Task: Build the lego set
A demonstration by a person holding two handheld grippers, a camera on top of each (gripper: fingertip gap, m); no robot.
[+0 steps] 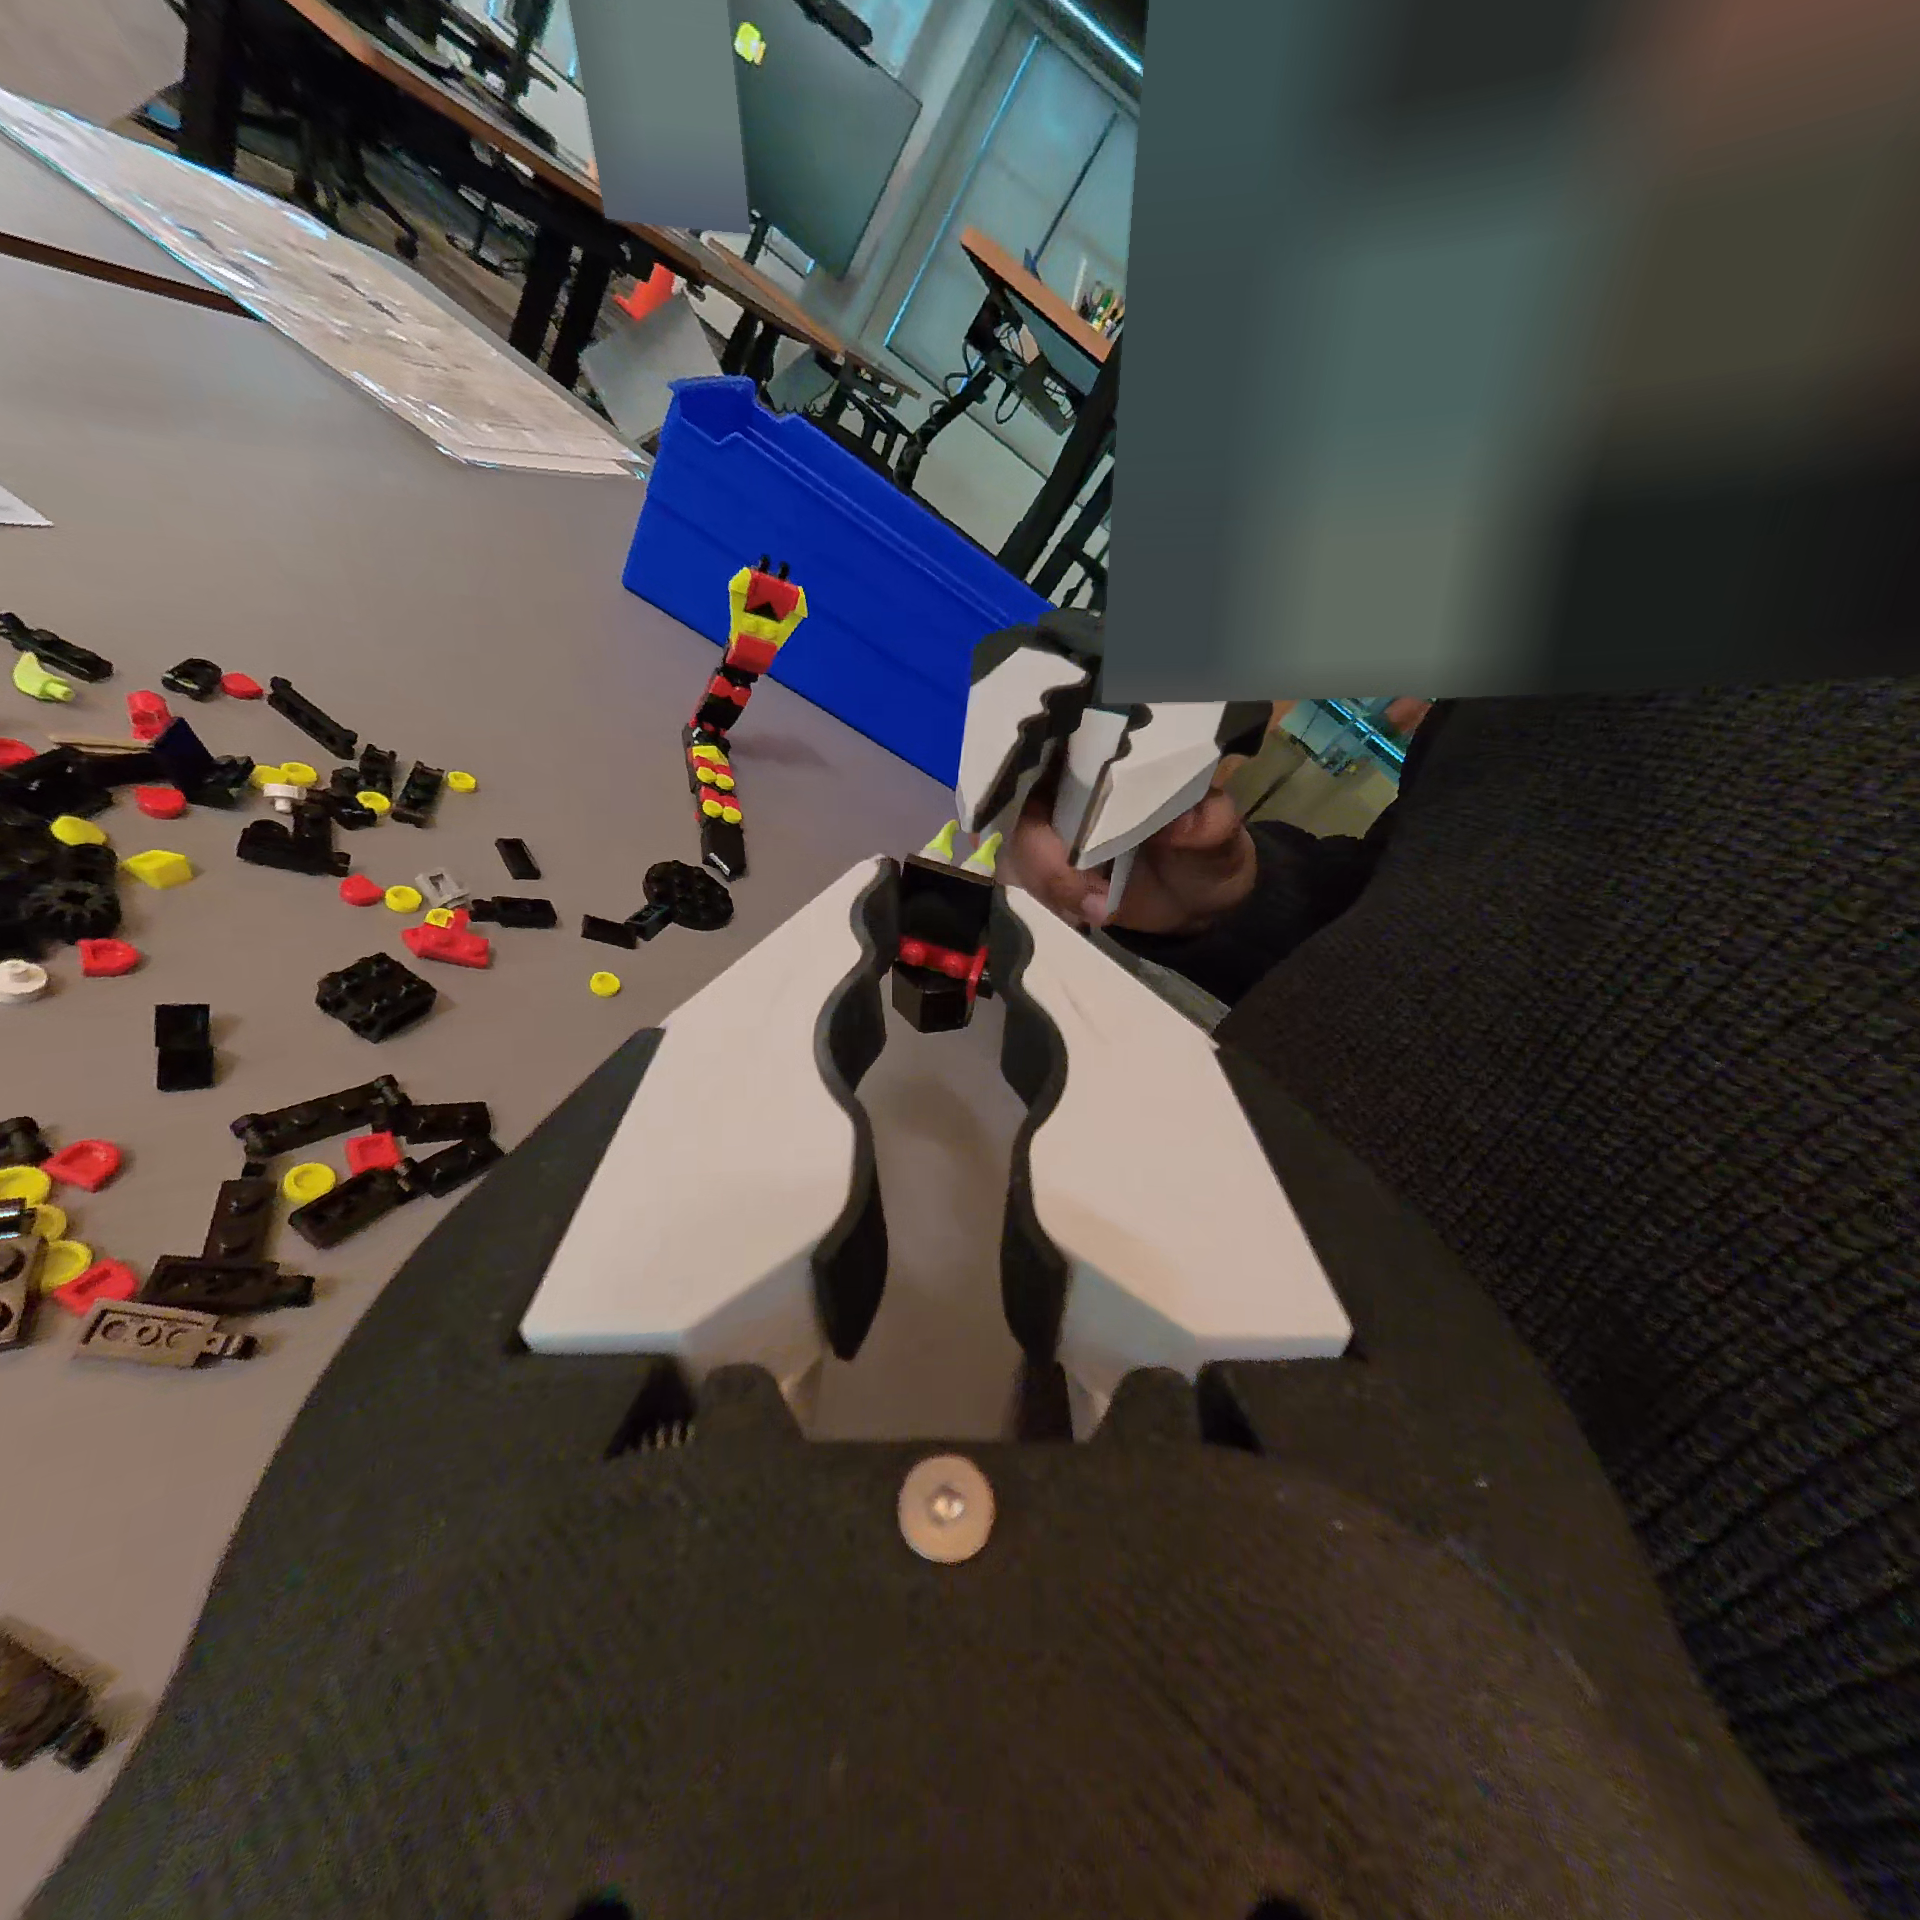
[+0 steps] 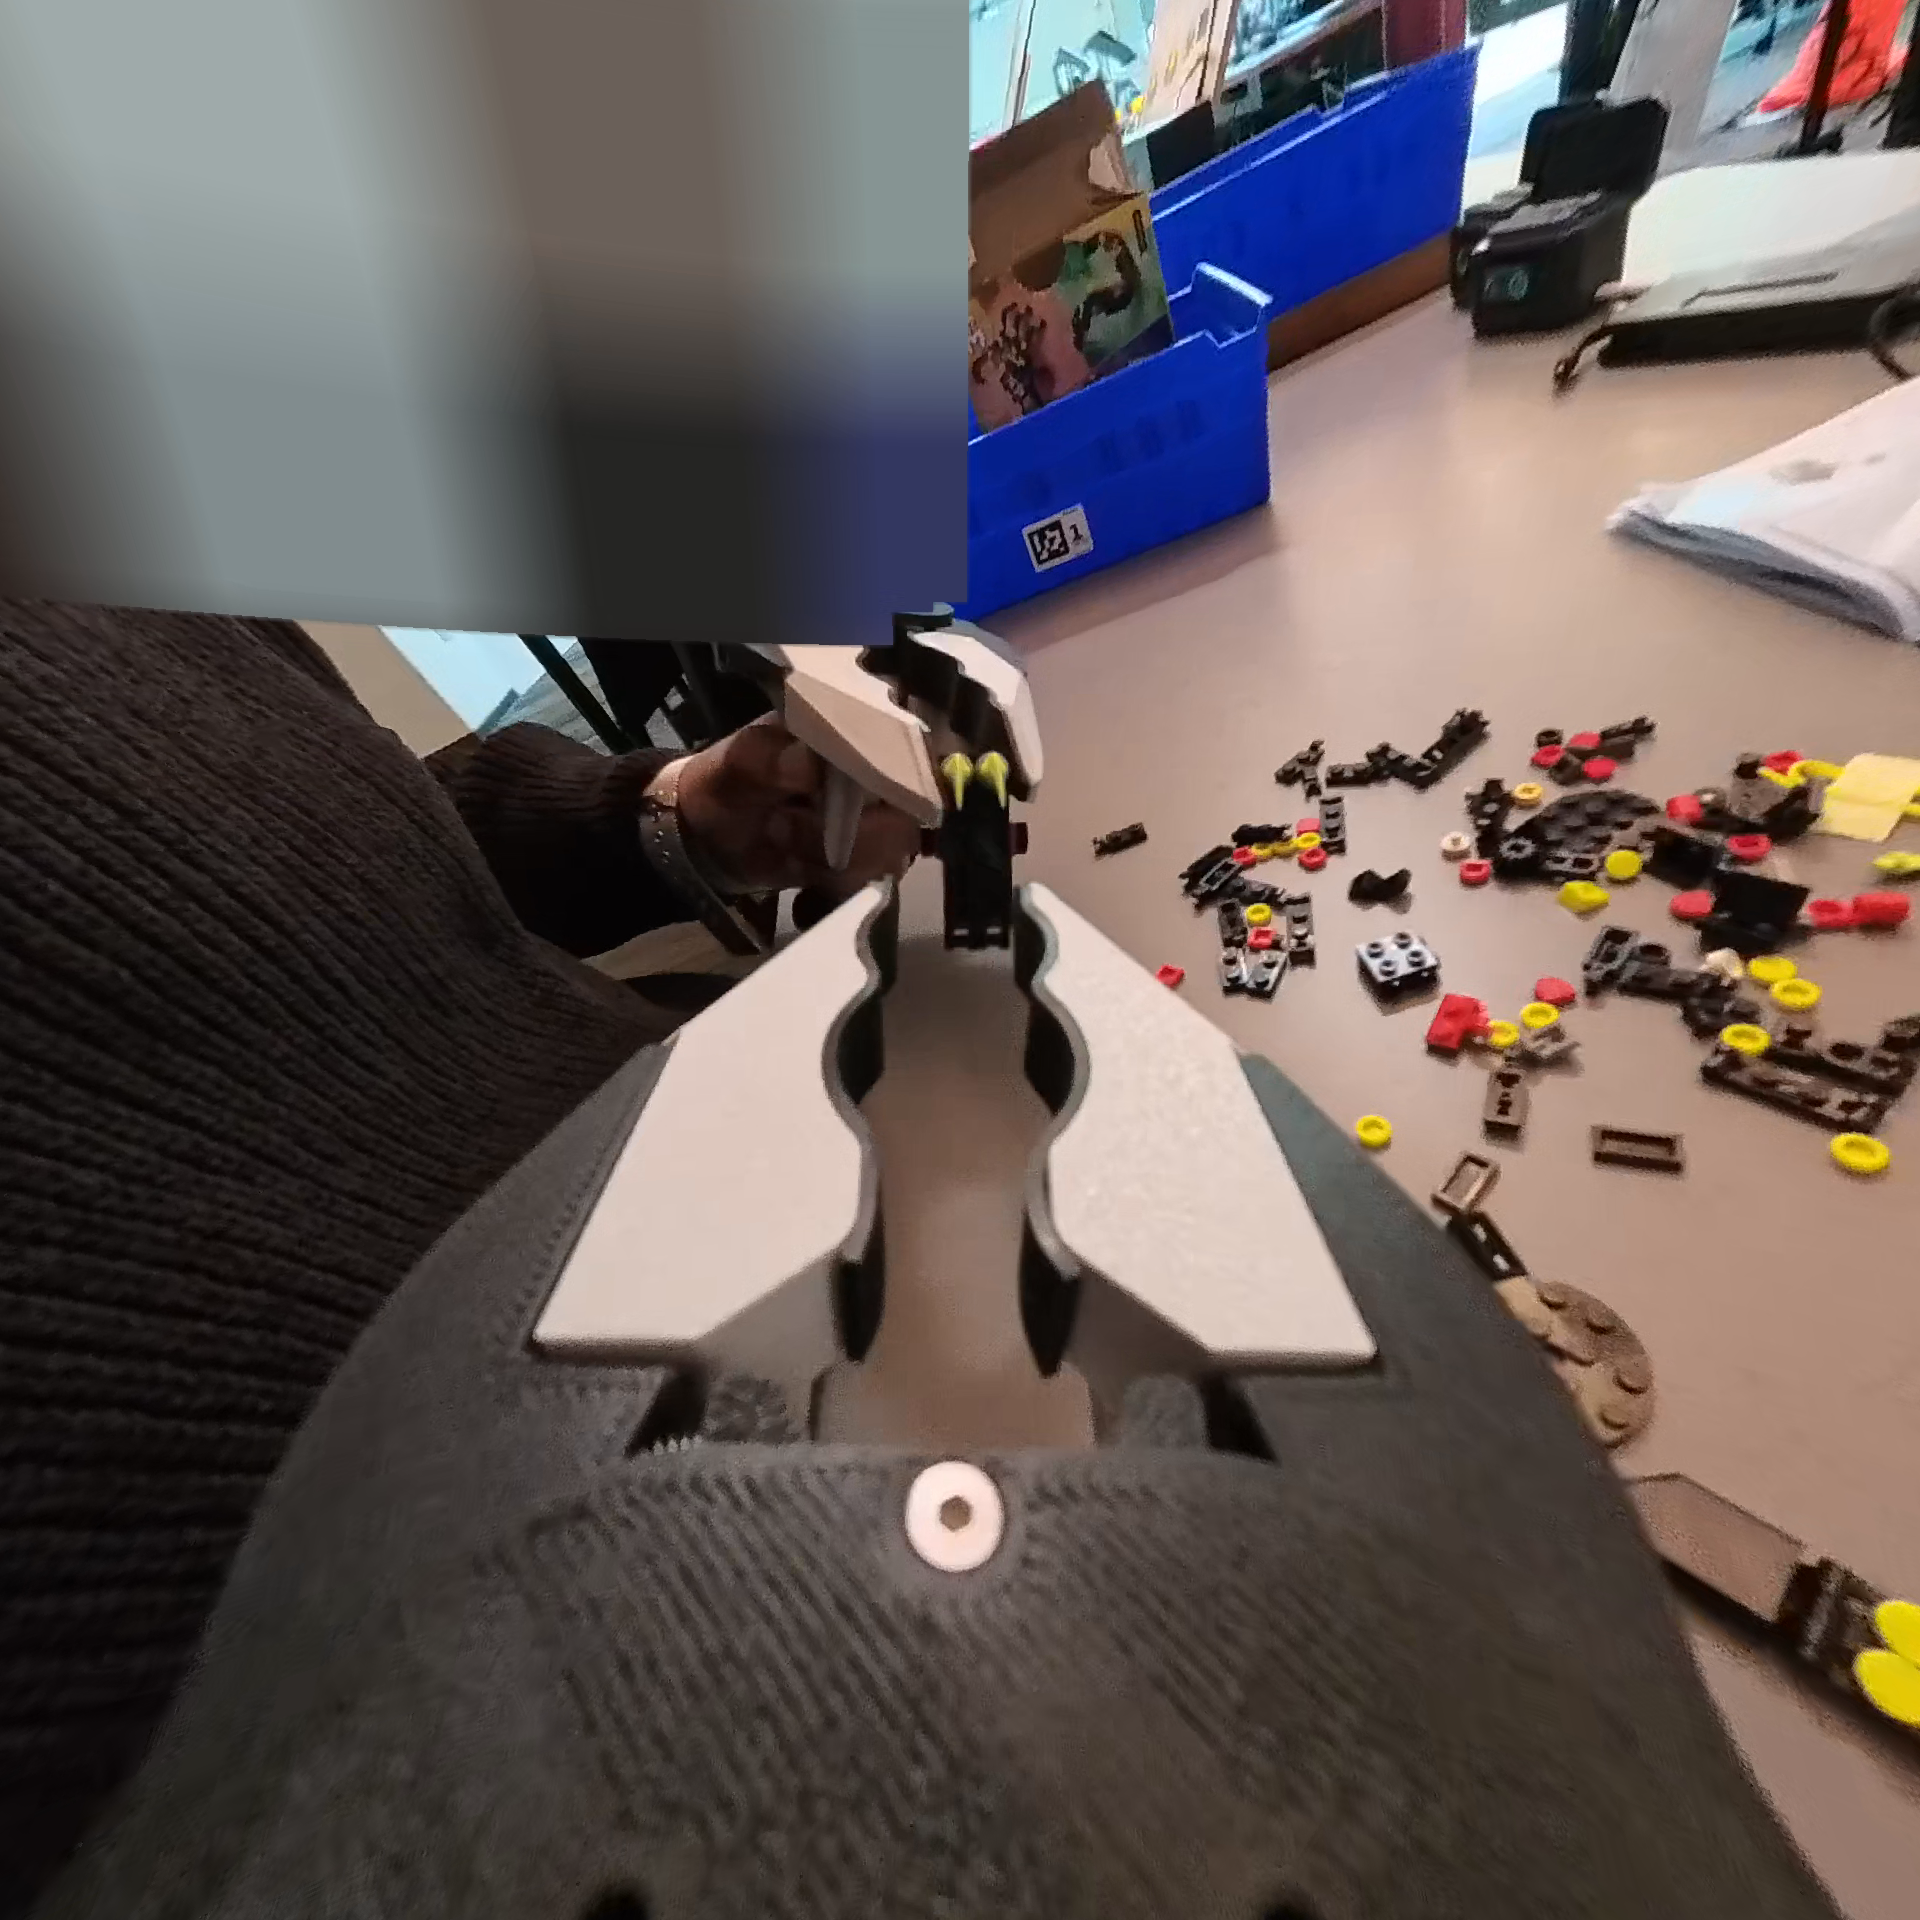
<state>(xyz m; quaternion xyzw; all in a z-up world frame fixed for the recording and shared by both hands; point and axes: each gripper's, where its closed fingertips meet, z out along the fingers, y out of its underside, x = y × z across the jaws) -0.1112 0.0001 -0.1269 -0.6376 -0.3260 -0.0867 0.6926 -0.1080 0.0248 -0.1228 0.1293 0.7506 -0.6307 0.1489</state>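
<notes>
My left gripper (image 1: 940, 883) is shut on a small black and red lego assembly (image 1: 935, 940) with two yellow-green horns, held above the table. In the right wrist view the left gripper (image 2: 935, 748) shows farther off, holding the same assembly (image 2: 977, 862) upright. My right gripper (image 2: 956, 906) is partly open. Its tips sit on either side of the assembly's lower end with gaps showing, and nothing is clamped. It also shows in the left wrist view (image 1: 1070, 821), just right of the horns. A red, yellow and black lego snake (image 1: 743, 717) stands on the grey table (image 1: 468, 582).
Several loose black, red and yellow pieces (image 1: 312, 831) lie on the table, also seen in the right wrist view (image 2: 1662, 935). A blue bin (image 1: 831, 561) stands behind the snake, with a cardboard box (image 2: 1060, 260) in it. Printed sheets (image 1: 343, 301) and a paper stack (image 2: 1787, 520) lie farther back. Both grippers' tips are close together, under 4 cm apart.
</notes>
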